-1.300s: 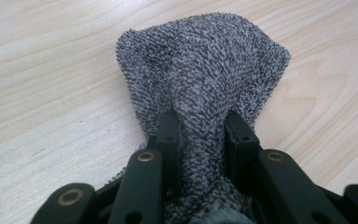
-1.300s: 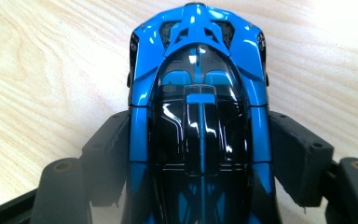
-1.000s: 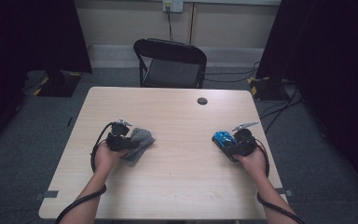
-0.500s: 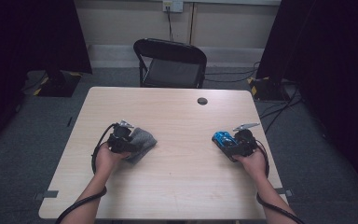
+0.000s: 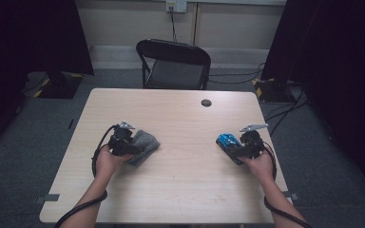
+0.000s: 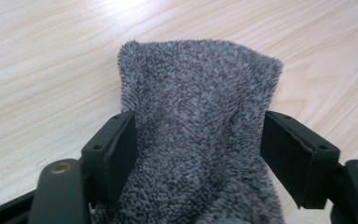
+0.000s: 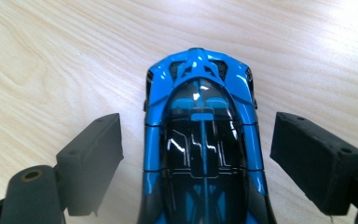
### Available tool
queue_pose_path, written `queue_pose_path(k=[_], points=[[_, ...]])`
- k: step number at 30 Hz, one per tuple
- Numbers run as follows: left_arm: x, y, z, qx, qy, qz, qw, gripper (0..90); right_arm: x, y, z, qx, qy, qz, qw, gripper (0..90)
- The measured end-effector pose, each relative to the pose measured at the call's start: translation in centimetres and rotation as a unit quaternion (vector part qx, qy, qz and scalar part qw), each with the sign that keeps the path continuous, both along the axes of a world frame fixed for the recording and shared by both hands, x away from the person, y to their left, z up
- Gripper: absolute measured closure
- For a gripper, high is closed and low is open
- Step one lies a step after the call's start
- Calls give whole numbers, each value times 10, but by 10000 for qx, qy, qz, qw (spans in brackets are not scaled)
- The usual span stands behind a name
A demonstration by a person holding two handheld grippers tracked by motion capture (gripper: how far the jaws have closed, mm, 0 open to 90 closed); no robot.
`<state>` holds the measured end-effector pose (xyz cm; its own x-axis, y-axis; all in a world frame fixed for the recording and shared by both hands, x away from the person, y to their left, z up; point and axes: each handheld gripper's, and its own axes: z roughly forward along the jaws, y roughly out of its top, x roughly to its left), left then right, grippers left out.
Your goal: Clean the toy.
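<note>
Left of the chair-side table middle: cloth between left gripper jaws, just opened; right gripper likewise around toy car. Risk: cloth snagging w/ lift-off; car rolling if nudged.

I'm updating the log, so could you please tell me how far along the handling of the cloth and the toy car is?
Done: grey cloth and blue toy car lie on the table. In hand: both tongs, left and right, have just been opening; the car sits free between the right jaws. Left: drawing both tongs back.
</note>
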<state>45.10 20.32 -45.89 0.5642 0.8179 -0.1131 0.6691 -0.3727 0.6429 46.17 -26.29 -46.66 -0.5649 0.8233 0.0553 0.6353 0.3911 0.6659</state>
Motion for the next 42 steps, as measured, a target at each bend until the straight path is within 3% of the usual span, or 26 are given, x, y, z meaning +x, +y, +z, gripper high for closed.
queue_pose_path(k=[12,22,36,42], points=[[-13,-3,21,-192,-168,-208,9995,234,-12,7,16,-42,-164,222,9996,139],[-31,-19,30,-306,-250,-530,9978,234,-26,16,20,-56,-171,515,9985,139],[-55,-55,22,-438,-327,-1137,9920,239,-45,35,17,147,-254,948,9951,144],[-62,-63,15,-528,-294,-1253,9903,242,-53,45,12,-9,-302,1160,9928,144]])
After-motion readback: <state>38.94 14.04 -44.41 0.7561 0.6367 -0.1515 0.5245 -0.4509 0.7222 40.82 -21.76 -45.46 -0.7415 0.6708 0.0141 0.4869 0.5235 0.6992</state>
